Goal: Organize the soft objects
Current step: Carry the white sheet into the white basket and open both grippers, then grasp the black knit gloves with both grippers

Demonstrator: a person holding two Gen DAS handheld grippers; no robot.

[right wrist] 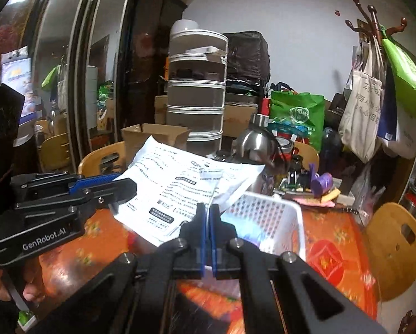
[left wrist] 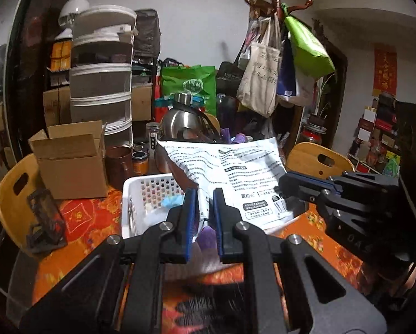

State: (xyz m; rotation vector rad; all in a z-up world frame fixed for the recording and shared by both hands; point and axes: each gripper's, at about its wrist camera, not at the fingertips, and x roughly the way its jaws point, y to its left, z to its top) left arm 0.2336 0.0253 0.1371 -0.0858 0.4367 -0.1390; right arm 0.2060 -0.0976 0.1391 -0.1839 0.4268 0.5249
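Note:
A soft white printed pouch (left wrist: 235,172) is held up over the white plastic basket (left wrist: 132,194) on the orange floral table. My left gripper (left wrist: 205,194) is shut on the pouch's near edge. My right gripper (right wrist: 208,208) is shut on another edge of the same pouch (right wrist: 180,183), above the basket (right wrist: 277,217). Each gripper shows in the other's view: the right one (left wrist: 291,186) at the right, the left one (right wrist: 124,186) at the left. A pale blue soft item (left wrist: 170,201) lies in the basket. A purple soft thing (left wrist: 208,233) shows under the pouch.
An open cardboard box (left wrist: 71,161), brown mug (left wrist: 118,164) and jars stand left of the basket. A steel kettle (left wrist: 182,119) is behind it. Wooden chairs (right wrist: 397,247) flank the table. A purple toy (right wrist: 322,183) and clutter sit at the far table edge. Bags hang from a coat rack (left wrist: 274,8).

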